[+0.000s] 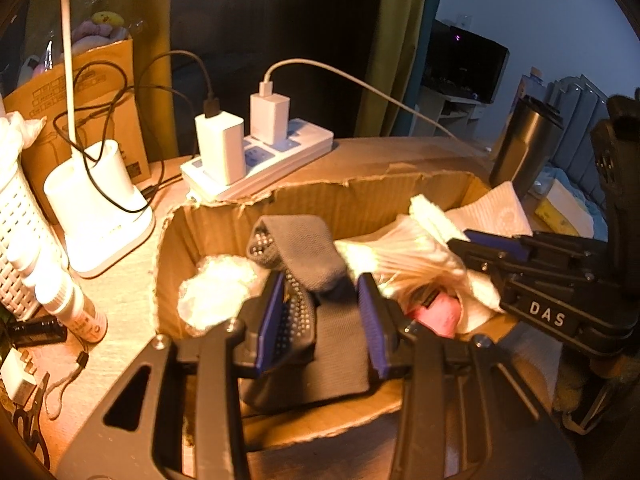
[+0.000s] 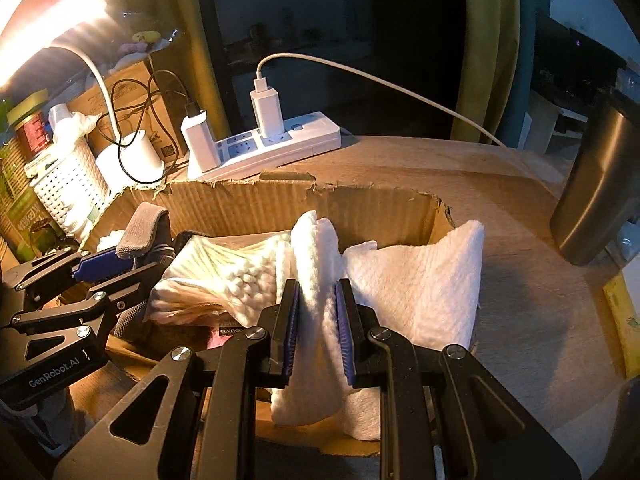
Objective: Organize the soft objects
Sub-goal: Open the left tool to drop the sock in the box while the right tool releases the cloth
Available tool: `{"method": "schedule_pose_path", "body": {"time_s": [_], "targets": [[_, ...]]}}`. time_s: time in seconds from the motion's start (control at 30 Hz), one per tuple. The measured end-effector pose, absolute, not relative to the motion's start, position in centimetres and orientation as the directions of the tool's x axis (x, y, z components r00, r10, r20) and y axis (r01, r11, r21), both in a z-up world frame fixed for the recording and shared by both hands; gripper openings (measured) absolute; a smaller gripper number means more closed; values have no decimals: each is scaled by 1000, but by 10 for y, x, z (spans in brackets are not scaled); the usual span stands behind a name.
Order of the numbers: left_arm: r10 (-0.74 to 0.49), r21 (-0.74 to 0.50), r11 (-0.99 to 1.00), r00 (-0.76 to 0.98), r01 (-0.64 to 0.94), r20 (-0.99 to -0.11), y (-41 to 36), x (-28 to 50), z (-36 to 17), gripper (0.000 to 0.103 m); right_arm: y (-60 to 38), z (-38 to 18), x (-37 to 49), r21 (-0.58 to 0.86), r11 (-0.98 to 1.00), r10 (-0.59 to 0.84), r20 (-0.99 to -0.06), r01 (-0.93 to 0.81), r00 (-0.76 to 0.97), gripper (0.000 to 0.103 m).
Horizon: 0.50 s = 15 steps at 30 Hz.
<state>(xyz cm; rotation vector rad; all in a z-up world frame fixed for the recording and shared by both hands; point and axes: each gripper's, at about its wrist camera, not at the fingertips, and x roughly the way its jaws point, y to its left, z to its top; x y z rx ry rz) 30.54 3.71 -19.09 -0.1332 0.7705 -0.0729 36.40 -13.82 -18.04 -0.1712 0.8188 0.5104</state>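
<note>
A torn cardboard box (image 1: 360, 196) (image 2: 248, 204) sits on the wooden table. My left gripper (image 1: 322, 292) is over the box, its jaws apart around a grey sock with grip dots (image 1: 312, 256) that drapes between them; the sock also shows in the right wrist view (image 2: 144, 220). My right gripper (image 2: 317, 300) is shut on a white folded towel (image 2: 316, 264) at the box's right end; the towel (image 1: 432, 216) and the right gripper (image 1: 460, 242) also show in the left wrist view. A bag of cotton swabs (image 1: 404, 260) (image 2: 224, 272) and a white wad (image 1: 216, 292) lie in the box.
A white power strip with chargers (image 1: 260, 156) (image 2: 272, 144) lies behind the box. A white lamp base (image 1: 100, 208), a white basket (image 1: 16, 232) and small bottles (image 1: 68, 300) stand at left. A dark metal tumbler (image 1: 524, 148) (image 2: 600, 184) stands at right.
</note>
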Motion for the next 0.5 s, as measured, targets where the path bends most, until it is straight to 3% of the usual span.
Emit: {"method": "schedule_pose_path", "body": {"time_s": [0.1, 0.17, 0.23, 0.33, 0.5], "targets": [[-105, -140, 990, 719, 11, -687, 37, 304, -188, 40, -140, -176, 361, 45, 868, 367, -729, -495, 577, 23], [-100, -138, 990, 724, 7, -683, 37, 302, -185, 42, -140, -173, 359, 44, 868, 369, -725, -495, 582, 30], [-96, -138, 990, 729, 3, -678, 37, 300, -182, 52, -140, -170, 357, 45, 867, 372, -721, -496, 584, 33], [-102, -144, 990, 740, 6, -665, 38, 296, -175, 53, -142, -165, 353, 45, 869, 373, -715, -494, 591, 41], [-95, -131, 991, 756, 12, -648, 35, 288, -166, 53, -144, -157, 347, 39, 871, 373, -703, -490, 605, 42]]}}
